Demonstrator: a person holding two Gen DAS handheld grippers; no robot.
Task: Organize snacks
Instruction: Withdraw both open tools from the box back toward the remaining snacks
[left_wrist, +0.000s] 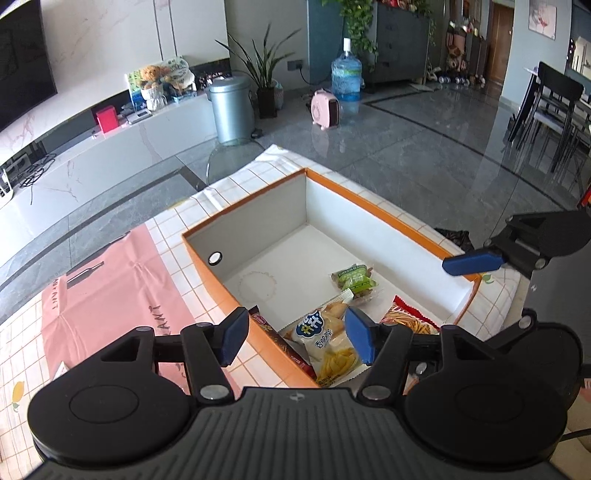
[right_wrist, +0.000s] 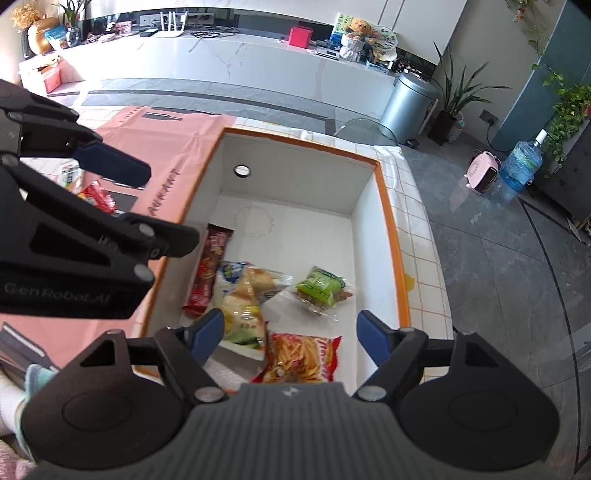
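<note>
An orange-rimmed box with a white inside sits on the tiled cloth; it also shows in the right wrist view. Inside lie a green snack pack, a yellow-white chip bag, a dark red bar and a red fries bag. My left gripper is open and empty above the box's near corner. My right gripper is open and empty above the fries bag.
A pink mat lies left of the box. More snacks lie on the mat behind the left gripper. Beyond the table stand a metal bin, a pink heater, a water jug and dark chairs.
</note>
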